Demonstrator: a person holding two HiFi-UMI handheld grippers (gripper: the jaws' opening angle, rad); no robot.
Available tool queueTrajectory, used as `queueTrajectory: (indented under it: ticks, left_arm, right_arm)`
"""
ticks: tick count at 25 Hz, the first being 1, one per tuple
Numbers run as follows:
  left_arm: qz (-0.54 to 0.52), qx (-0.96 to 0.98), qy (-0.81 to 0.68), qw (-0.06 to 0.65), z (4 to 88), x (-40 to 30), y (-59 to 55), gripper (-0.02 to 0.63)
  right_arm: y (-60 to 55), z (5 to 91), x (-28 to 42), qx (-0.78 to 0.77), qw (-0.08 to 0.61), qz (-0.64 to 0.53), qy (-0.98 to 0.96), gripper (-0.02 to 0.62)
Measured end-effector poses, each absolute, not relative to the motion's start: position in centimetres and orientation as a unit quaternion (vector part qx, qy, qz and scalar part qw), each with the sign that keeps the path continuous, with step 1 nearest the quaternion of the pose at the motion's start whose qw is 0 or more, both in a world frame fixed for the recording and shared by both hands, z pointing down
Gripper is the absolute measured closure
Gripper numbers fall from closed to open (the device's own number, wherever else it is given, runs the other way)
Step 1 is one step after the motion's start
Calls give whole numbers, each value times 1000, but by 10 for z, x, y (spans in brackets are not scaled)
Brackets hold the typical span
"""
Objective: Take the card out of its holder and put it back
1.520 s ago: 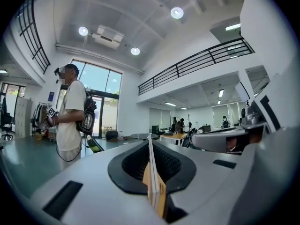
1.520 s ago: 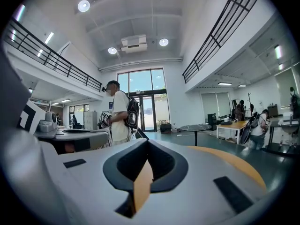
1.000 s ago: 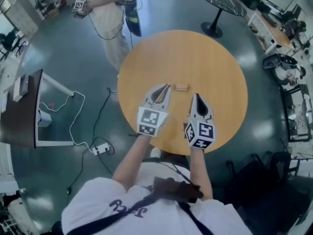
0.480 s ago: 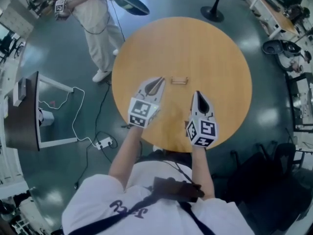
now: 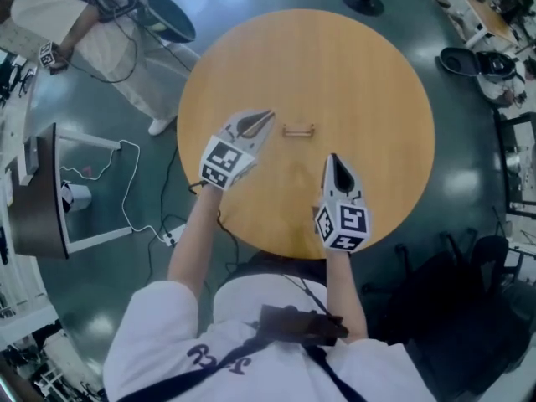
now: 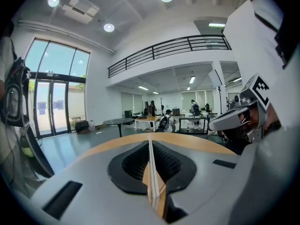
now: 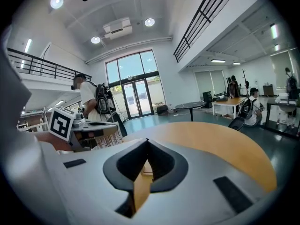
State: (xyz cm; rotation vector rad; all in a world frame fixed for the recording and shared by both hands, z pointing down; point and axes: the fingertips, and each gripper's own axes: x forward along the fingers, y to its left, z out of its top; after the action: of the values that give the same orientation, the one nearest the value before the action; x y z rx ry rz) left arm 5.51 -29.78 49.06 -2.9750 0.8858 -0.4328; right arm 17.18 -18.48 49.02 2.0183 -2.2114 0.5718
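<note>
A small wooden card holder (image 5: pixel 298 130) stands near the middle of the round wooden table (image 5: pixel 377 82). I cannot make out a card in it. My left gripper (image 5: pixel 270 114) hovers just left of the holder and points at it, jaws shut with nothing between them (image 6: pixel 149 138). My right gripper (image 5: pixel 332 157) is nearer the table's front edge, a little right of the holder. Its jaws meet at the tip and hold nothing (image 7: pixel 147 139). No pad touches the holder.
A person (image 5: pixel 84 40) stands on the floor beyond the table's far left. White cables and a power strip (image 5: pixel 167 237) lie on the floor to the left, next to a dark panel on a white frame (image 5: pixel 38 191). Chairs and desks stand along the right.
Both grippers have sunk toward the table, and the left one has swung out to the left and rolled. The holder has not moved. The person in the background has walked left.
</note>
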Motion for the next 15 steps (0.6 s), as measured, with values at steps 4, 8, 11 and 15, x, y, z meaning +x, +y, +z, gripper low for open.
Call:
queueTrajectory:
  ticks: [4,8,11,15]
  left_arm:
    - [-135,-958,253,14,489,67,-314,578]
    - [-135,-967,213,27,491,86,-322,578]
    - [-131,-975,175,31,494,105,-320,578]
    - [-131,-983,124,28,502,117,-313,578]
  right_arm:
    - [-189,499,165,652,51,206,-728,582]
    - [-191,502,160,642,53,217,-734,583]
    - [-190,507,162,636,56,224,-736,582]
    - [-193,511,162,635,60,230,-735,583]
